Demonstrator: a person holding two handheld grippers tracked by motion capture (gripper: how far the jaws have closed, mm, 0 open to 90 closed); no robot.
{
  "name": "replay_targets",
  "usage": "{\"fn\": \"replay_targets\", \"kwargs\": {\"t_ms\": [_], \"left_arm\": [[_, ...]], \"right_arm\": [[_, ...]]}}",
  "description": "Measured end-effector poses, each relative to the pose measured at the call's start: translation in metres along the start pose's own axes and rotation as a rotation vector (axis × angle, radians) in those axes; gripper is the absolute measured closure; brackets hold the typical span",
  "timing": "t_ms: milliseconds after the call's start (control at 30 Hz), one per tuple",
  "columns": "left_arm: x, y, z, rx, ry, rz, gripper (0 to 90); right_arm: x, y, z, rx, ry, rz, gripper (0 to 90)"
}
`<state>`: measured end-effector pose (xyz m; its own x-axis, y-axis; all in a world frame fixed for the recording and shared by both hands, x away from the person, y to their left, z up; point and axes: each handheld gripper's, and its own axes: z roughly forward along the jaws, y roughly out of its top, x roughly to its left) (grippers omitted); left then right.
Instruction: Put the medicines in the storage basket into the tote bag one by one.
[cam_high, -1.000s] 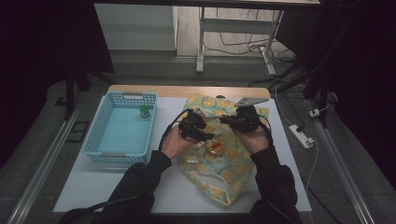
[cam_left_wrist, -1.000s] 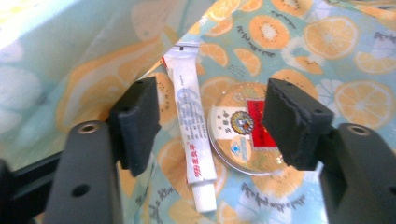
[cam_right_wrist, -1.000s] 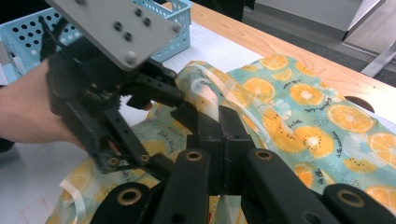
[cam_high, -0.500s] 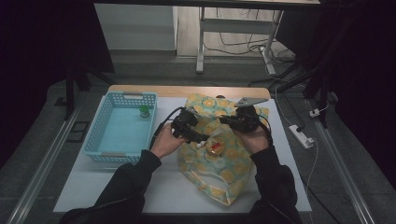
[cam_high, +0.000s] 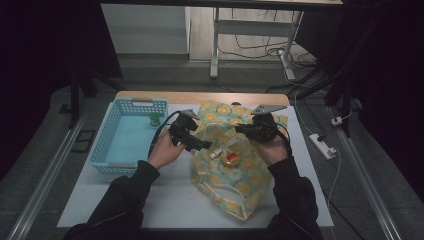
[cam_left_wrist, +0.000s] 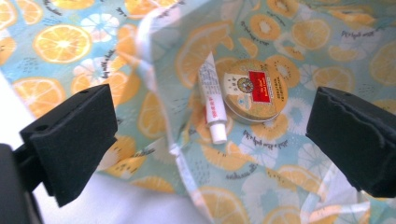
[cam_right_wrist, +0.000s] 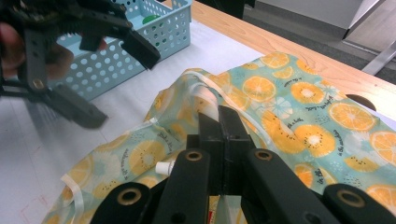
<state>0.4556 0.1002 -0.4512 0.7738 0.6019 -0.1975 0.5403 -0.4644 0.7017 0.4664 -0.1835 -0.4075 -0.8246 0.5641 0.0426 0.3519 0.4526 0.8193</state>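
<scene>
We see the high view dim, dark at its edges; the left hand-held gripper (cam_right_wrist: 100, 77) blurs in the bright, washed-out right gripper view.

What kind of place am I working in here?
Most likely a lab or recording workspace, not a home: a wooden table with a white mat, metal floor rails, and a power strip with loose cables on the floor beside it.

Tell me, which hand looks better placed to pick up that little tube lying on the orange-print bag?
Probably the left. Its hand-held gripper has just opened, empty, with the tube and tin straight ahead on the bag. The right hand-held gripper is shut, seemingly pinching the bag's fabric.
</scene>
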Motion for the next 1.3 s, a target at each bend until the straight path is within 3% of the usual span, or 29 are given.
{"fn": "replay_targets", "kwargs": {"t_ms": [233,633,900,1133,1300], "left_arm": [[0.013,-0.009,-0.019,-0.007,0.037,-0.017,0.2],[0.043,-0.029,-0.051,-0.038,0.058,-0.073,0.3],[0.067,-0.043,-0.075,-0.040,0.145,-0.111,0.1],[0.089,-0.056,-0.089,-0.077,0.215,-0.166,0.2],[0.102,-0.061,-0.091,-0.051,0.263,-0.194,0.0]], "right_arm": [[0.000,0.000,0.001,0.003,0.001,0.000,89.7],[0.000,-0.001,0.002,0.007,0.000,0.001,89.8],[0.000,-0.001,0.002,0.009,0.000,0.001,89.8],[0.000,-0.001,0.002,0.010,0.000,0.002,89.8],[0.000,-0.001,0.003,0.012,-0.001,0.000,89.7]]}}
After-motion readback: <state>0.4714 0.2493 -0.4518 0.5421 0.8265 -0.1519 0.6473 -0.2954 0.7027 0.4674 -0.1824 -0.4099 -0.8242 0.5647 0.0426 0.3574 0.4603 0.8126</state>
